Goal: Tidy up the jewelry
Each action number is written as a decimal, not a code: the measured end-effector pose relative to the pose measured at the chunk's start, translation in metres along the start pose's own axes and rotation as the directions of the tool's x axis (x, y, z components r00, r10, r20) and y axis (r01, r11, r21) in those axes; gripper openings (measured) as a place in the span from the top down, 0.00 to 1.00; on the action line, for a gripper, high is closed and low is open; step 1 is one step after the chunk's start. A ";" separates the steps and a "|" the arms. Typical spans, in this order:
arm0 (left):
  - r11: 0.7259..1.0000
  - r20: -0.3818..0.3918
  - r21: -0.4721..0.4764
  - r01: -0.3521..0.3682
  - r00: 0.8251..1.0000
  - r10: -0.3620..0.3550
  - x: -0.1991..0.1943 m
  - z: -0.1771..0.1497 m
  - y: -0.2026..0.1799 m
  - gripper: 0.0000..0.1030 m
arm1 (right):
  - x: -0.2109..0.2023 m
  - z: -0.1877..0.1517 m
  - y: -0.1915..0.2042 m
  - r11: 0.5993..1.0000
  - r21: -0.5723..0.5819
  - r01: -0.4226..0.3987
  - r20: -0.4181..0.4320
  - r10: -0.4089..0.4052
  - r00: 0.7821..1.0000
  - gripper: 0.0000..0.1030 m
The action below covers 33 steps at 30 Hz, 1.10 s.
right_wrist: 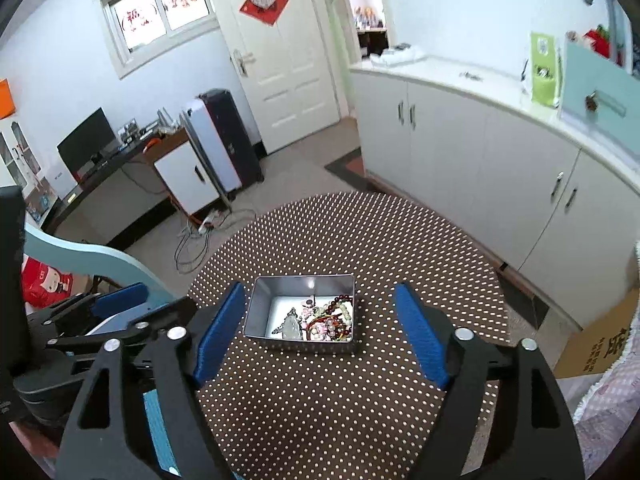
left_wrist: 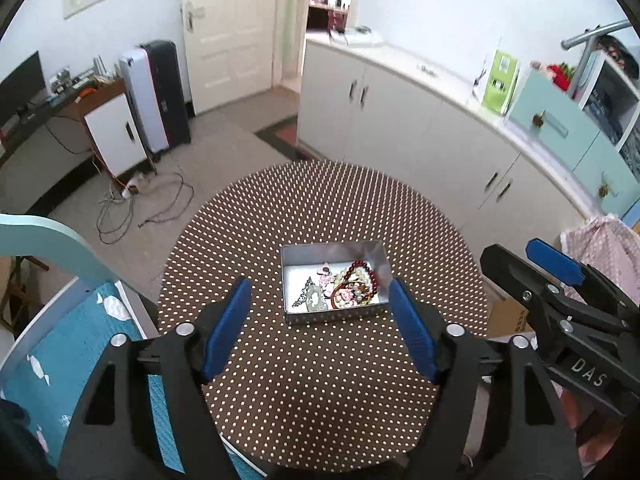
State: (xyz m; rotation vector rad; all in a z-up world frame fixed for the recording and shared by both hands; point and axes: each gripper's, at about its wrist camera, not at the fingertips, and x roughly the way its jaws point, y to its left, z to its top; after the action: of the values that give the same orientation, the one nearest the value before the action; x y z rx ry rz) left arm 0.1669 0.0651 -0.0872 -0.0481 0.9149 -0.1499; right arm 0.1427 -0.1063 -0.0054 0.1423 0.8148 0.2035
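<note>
A round table [left_wrist: 320, 380] in a brown polka-dot cloth fills the lower centre; white cabinets [left_wrist: 420, 128] run along the right, a door [left_wrist: 232, 28] at top. The metal tin [left_wrist: 334, 318] of jewelry [left_wrist: 352, 290] sits mid-table, long axis left-right. Left gripper [left_wrist: 320, 320] and right gripper [right_wrist: 320, 332] hover spread wide, empty.
</note>
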 end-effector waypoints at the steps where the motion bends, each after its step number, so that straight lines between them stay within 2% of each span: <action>1: 1.000 0.017 0.004 -0.008 1.000 0.008 -0.010 -0.002 -0.002 0.27 | -0.008 -0.001 0.002 1.000 -0.005 0.007 0.013 -0.007 1.000 0.23; 4: 1.000 0.076 0.018 -0.024 0.997 0.022 -0.045 -0.008 -0.008 0.24 | -0.038 -0.004 0.008 1.000 -0.016 0.017 0.052 -0.016 0.998 0.18; 7: 1.000 0.122 0.015 -0.025 0.992 0.023 -0.073 -0.014 -0.012 0.21 | -0.068 -0.008 0.014 0.999 -0.022 0.029 0.100 -0.026 0.995 0.17; 10: 1.000 0.153 0.010 -0.023 0.988 0.022 -0.097 -0.018 -0.016 0.21 | -0.086 -0.011 0.014 0.999 -0.023 0.034 0.127 -0.030 0.991 0.11; 14: 0.999 0.195 0.008 -0.033 0.980 0.030 -0.125 -0.027 -0.024 0.21 | -0.105 -0.014 0.016 0.999 -0.039 0.024 0.157 -0.017 0.987 0.10; 17: 1.000 0.206 0.001 -0.027 0.978 0.026 -0.140 -0.033 -0.030 0.21 | -0.122 -0.018 0.012 0.998 -0.054 0.028 0.188 -0.017 0.982 0.09; 21: 0.998 0.233 -0.010 -0.061 0.971 0.062 -0.157 -0.043 -0.043 0.21 | -0.133 -0.020 0.007 0.998 -0.069 0.006 0.195 0.008 0.981 0.09; 33: 0.993 0.252 -0.053 -0.101 0.961 0.111 -0.180 -0.059 -0.055 0.21 | -0.154 -0.035 0.007 0.993 -0.111 -0.034 0.207 0.057 0.977 0.09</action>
State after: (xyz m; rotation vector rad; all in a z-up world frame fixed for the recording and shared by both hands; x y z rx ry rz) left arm 0.0056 0.0389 0.0241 -0.0539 0.6612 -0.0241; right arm 0.0127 -0.1337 0.0812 0.0803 0.5893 0.2700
